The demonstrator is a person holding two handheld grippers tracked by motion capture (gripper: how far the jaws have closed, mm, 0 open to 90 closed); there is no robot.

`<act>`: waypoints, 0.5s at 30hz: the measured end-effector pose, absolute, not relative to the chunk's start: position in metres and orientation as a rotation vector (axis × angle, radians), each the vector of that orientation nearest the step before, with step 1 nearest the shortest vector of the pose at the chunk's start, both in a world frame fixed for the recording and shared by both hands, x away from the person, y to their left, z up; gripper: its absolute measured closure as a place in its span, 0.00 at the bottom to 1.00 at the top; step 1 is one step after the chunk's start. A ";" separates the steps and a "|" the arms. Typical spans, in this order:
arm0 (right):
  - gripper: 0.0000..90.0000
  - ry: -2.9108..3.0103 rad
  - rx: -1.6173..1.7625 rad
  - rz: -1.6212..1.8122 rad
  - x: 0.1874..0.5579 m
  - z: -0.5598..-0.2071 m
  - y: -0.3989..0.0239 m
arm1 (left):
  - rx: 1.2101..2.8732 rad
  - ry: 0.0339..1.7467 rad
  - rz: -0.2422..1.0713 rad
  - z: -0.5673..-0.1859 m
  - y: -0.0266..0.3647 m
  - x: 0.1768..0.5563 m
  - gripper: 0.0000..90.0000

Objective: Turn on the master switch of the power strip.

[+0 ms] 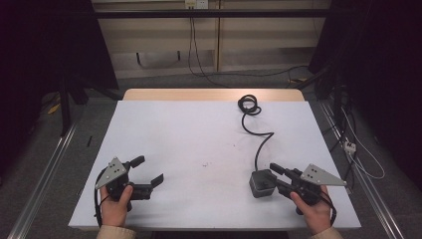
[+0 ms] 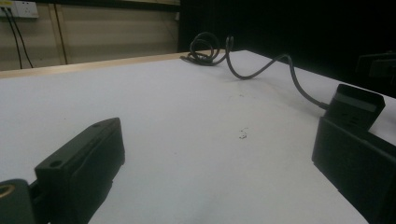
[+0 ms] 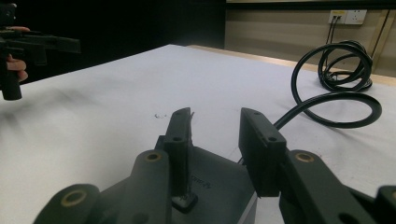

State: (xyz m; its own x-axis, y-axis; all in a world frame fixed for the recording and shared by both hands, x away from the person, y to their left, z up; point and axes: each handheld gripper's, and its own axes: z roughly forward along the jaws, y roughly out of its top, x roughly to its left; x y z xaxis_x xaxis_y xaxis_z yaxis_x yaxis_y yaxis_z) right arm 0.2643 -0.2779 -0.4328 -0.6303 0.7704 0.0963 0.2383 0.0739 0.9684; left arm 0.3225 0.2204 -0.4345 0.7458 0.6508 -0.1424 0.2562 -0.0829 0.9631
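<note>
I start from the right gripper (image 3: 215, 116), which the person's right hand holds at the near right part of the table (image 1: 189, 129). Its jaws stand half open, with a clear gap between them, and I see no pad pressing on anything; through the gap I see only the table and a piece of cable. Directly under and behind the jaws lies the black power adapter (image 3: 219, 182), flat on the table, and one jaw hangs over its upper face. Its cable (image 1: 259, 134) runs away from it in curves to a small coil at the far edge.

The left gripper (image 1: 149, 169) rests at the near left, wide open and empty, well apart from the adapter.

My worry is the position of the jaws. I think they are too high and not around the sides of the block, so closing may only scrape the top or pinch a corner, and the adapter may slide or tip away. Also the stiff cable can pull the block back when it is lifted, because nothing holds the coil down.
</note>
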 end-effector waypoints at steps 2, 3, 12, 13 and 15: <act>0.74 1.917 0.996 1.584 0.264 -0.433 -0.278 | 1.664 0.732 0.379 -0.435 0.220 0.323 0.02; 0.75 1.924 0.993 1.585 0.264 -0.433 -0.278 | 1.664 0.732 0.378 -0.435 0.220 0.323 0.02; 0.82 1.938 0.994 1.594 0.264 -0.433 -0.279 | 1.670 0.732 0.379 -0.435 0.220 0.323 0.02; 0.83 1.939 0.995 1.598 0.264 -0.433 -0.279 | 1.670 0.732 0.379 -0.435 0.220 0.323 0.02; 0.84 1.946 0.993 1.603 0.264 -0.433 -0.279 | 1.671 0.732 0.379 -0.435 0.219 0.323 0.02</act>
State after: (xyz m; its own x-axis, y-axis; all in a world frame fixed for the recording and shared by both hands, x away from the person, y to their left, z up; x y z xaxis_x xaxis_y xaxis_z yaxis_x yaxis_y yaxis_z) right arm 0.2641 -0.2792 -0.4329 -0.6514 0.7502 0.1130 0.2546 0.0759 0.9641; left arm 0.3228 0.2195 -0.4353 0.7478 0.6488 -0.1410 0.2588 -0.0892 0.9618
